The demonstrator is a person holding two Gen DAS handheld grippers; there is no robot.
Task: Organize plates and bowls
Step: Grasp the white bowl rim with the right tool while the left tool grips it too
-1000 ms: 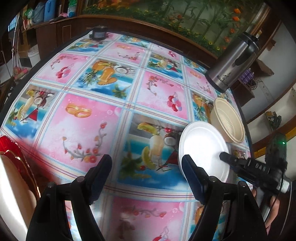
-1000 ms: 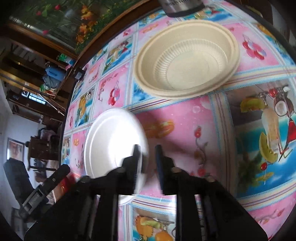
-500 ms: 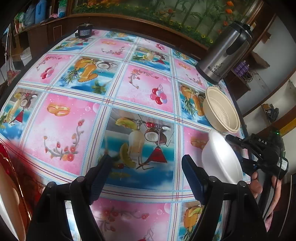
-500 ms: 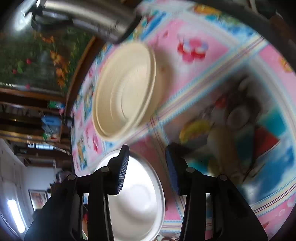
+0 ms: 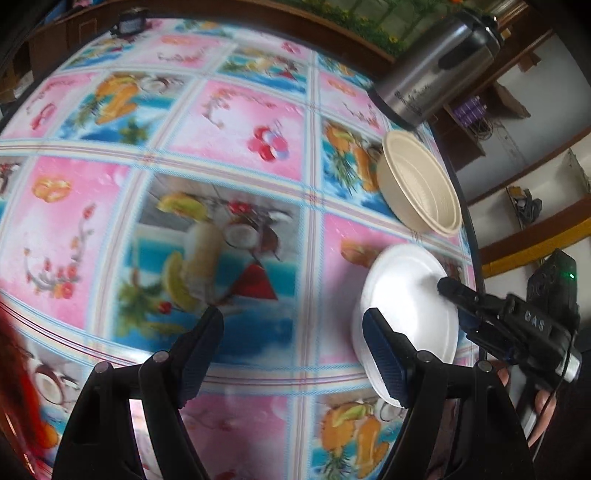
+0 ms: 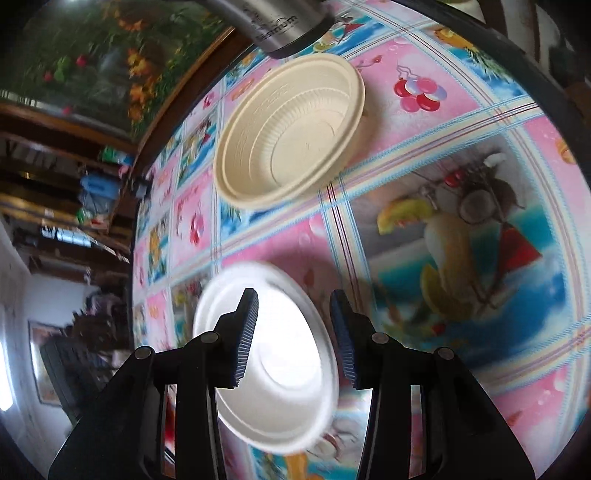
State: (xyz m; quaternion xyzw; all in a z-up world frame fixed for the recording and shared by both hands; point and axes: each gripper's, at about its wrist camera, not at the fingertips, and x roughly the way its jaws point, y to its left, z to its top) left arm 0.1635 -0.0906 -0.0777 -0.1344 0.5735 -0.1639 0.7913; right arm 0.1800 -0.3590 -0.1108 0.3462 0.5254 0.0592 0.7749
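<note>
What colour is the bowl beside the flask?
Cream, with a ribbed inside; the bowl shows best in the right wrist view.

A lived-in home dining room: a desk point(image 5: 236, 155) under a fruit-and-cocktail oilcloth, a steel thermos jug point(image 5: 439, 70) at its far right edge, a landscape mural point(image 6: 92, 55) beyond, and cluttered wooden shelves point(image 6: 85, 184) at left.

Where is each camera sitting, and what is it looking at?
Left wrist view: sits on the left gripper, looking down across the fruit-print tablecloth; its open, empty jaws show, plus the right gripper and fingers holding it.
Right wrist view: sits on the right gripper, looking down at the white plate; its jaws show apart over the plate, which looks blurred.
Both share: white plate, beige bowl, steel flask.
</note>
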